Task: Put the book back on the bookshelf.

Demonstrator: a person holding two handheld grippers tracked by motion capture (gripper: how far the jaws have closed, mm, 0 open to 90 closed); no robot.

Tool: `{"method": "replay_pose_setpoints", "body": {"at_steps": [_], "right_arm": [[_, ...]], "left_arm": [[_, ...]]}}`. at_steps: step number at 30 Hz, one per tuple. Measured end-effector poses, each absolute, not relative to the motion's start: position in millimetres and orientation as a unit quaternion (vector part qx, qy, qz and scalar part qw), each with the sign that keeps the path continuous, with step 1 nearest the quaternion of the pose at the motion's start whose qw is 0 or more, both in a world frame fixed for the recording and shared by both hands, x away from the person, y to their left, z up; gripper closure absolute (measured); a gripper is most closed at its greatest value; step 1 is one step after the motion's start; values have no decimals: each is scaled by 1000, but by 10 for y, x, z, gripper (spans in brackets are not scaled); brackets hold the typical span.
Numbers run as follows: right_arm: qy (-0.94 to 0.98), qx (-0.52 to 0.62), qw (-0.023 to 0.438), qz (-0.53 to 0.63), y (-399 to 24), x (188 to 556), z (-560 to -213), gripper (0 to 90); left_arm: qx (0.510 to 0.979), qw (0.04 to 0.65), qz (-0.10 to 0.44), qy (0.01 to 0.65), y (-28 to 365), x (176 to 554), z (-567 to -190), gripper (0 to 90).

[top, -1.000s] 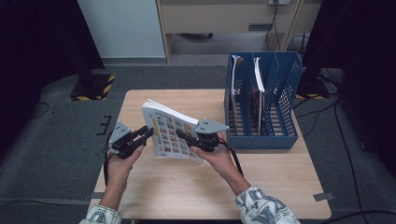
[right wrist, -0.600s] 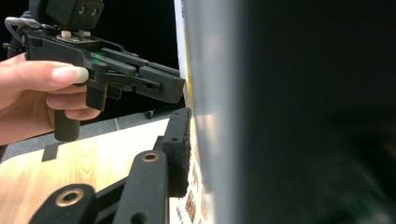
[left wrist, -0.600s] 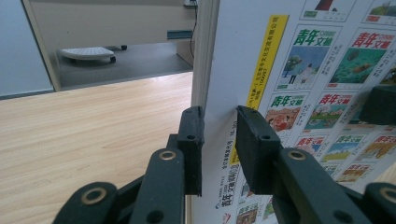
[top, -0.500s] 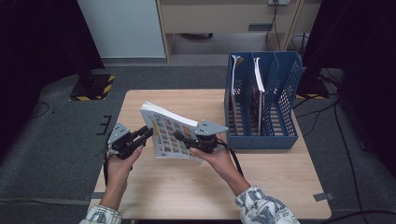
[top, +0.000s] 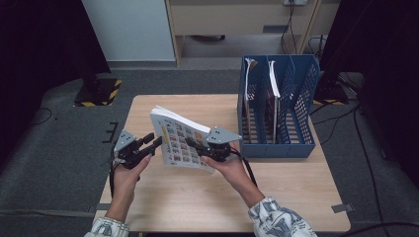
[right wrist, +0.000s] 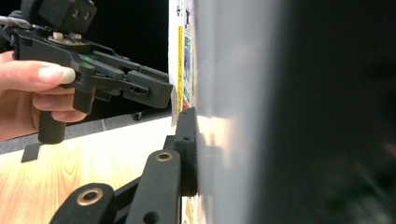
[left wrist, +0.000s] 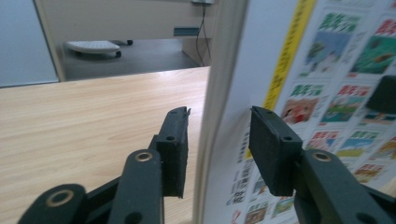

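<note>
The booklet (top: 180, 140) stands tilted above the desk (top: 197, 207), clamped between your right gripper (top: 193, 144) fingers, while your left gripper (top: 153, 143) fingers have just been opening, straddling its spine edge without pressing, presumably so one hand carries it alone.

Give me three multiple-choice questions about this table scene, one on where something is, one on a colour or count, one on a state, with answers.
1. Where is the file rack?
A. on the table's right side
B. on the floor
C. at the table's left edge

2. What colour is the rack?
A. red
B. blue
C. white

3. How does the left claw stand at the book?
A. pads clamped on it
B. book edge between its pads, gaps showing
C. turned away from it

Answers: 1 A, the high view shows it beside the right claw. 2 B, its mesh walls are blue. 3 B, the left gripper view shows space at each pad; its jaws have just been opening.
</note>
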State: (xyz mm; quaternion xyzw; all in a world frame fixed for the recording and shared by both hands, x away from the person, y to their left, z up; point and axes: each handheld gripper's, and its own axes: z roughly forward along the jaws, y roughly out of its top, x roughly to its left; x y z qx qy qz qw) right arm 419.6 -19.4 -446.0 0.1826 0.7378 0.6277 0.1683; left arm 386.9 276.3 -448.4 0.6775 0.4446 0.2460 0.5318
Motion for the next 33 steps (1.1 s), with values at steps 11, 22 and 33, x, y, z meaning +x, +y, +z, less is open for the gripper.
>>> {"method": "replay_pose_setpoints", "body": {"at_steps": [11,22,33], "right_arm": [[735,193,170,627,-199,4193,-4456,735],[735,212,166,623,-209,4193,-4428,737],[742,205,174,615,-205,4168,-4347,738]], "left_arm": [[687,481,247,485,2836,3948,-4736,331],[692,463,248,495,2855,3971,-4806,285],[701,453,252,490,2832,3976,-4829,277]]}}
